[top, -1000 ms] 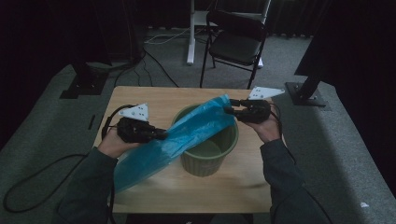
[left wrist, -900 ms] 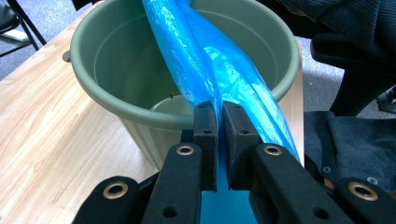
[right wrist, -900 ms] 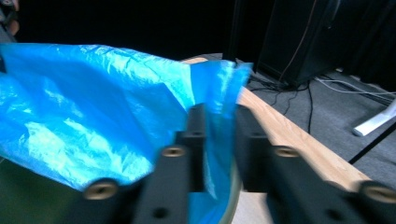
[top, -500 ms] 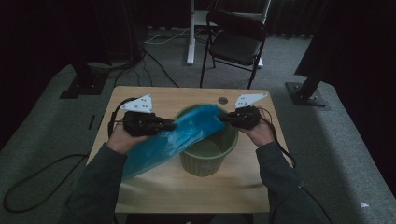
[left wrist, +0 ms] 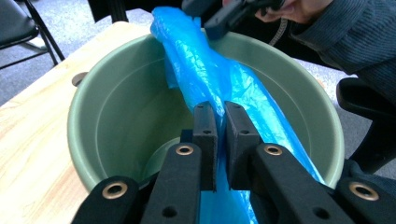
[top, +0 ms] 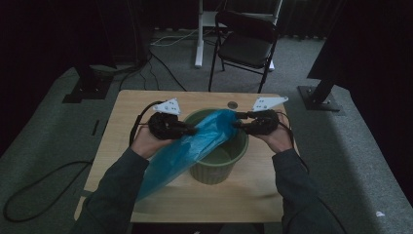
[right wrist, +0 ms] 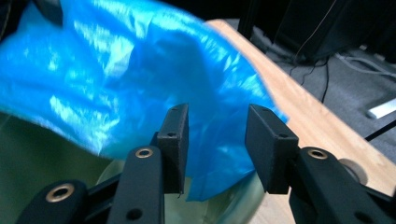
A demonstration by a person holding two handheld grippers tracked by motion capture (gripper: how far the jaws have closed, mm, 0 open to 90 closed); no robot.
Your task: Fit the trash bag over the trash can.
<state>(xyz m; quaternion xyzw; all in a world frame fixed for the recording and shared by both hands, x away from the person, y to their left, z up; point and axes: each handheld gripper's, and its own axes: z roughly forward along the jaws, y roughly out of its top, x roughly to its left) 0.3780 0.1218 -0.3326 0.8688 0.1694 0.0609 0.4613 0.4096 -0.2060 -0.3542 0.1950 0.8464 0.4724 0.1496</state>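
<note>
The left tool point(top: 191, 130) stayed clenched on the blue bag point(top: 195, 146), which draped across the green bucket point(top: 219, 168) on the counter point(top: 122, 105). The right tool point(right wrist: 215, 140) had just let go and hung released, its jaws freshly spread at the bag's far edge, ready for another bite. Bare counter lay around the bucket.

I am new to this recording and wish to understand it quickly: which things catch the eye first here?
The bright blue thin plastic bag stands out first: it stretches across the mouth of the round green plastic bucket in the middle of the pale wooden table and hangs over its near-left edge. The left gripper pinches the bag; the right gripper, jaws apart after just opening, faces the bag's end at the bucket's right rim.
</note>
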